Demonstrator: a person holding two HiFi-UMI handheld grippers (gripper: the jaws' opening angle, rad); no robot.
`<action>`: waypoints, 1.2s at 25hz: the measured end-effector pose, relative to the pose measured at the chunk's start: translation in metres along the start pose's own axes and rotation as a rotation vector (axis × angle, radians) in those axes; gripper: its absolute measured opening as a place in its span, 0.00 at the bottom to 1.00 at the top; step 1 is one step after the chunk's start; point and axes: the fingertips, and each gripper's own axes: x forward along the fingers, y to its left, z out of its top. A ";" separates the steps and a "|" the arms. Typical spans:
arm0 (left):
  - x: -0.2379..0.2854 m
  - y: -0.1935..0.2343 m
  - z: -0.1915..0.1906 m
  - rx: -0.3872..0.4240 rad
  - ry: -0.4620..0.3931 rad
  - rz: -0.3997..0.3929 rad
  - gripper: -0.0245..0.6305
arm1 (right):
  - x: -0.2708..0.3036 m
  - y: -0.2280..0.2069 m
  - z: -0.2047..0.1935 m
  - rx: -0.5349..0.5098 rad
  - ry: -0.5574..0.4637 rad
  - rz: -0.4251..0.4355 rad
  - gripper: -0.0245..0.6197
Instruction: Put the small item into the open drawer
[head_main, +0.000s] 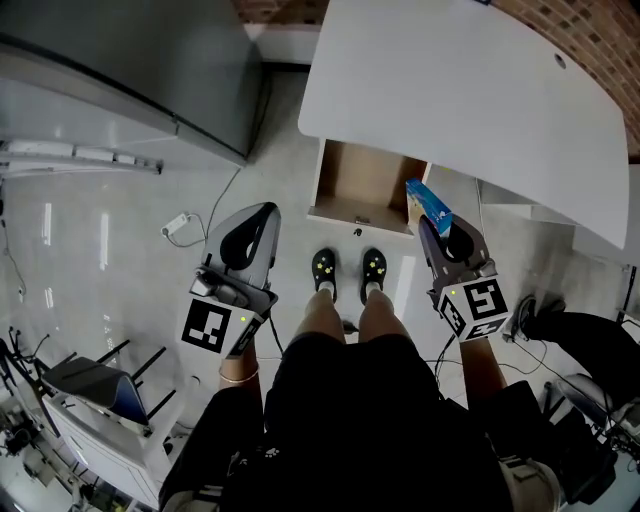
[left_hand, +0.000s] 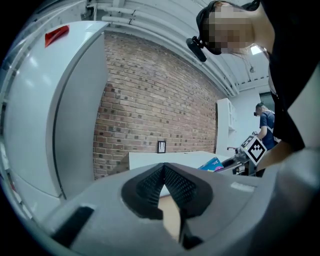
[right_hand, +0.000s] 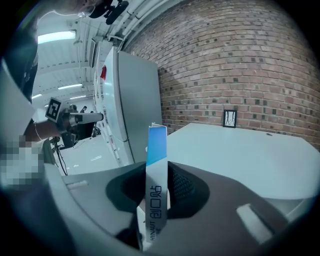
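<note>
The drawer (head_main: 362, 186) looks bare wood, the box (head_main: 428, 206) glossy card.

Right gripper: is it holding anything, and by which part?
Yes. The right gripper holds a slim blue-and-white box. Its jaws clamp the box's white lower end, and the blue upper end sticks out past them.

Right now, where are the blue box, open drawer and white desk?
blue box (head_main: 428, 205), head view, its blue upper face.
open drawer (head_main: 362, 183), head view, bare brown floor inside.
white desk (head_main: 450, 90), head view, bare top.

One box (head_main: 428, 205); one open drawer (head_main: 362, 185); one desk (head_main: 470, 90); two shoes (head_main: 323, 268) (head_main: 373, 267).
</note>
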 end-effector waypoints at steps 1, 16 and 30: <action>0.003 0.001 -0.004 -0.007 0.000 0.006 0.03 | 0.005 -0.001 -0.004 -0.013 0.010 0.010 0.18; 0.033 0.005 -0.076 -0.037 0.059 0.042 0.03 | 0.080 -0.012 -0.096 -0.155 0.184 0.116 0.18; 0.027 0.012 -0.124 -0.035 0.087 0.084 0.03 | 0.125 -0.012 -0.162 -0.231 0.273 0.176 0.18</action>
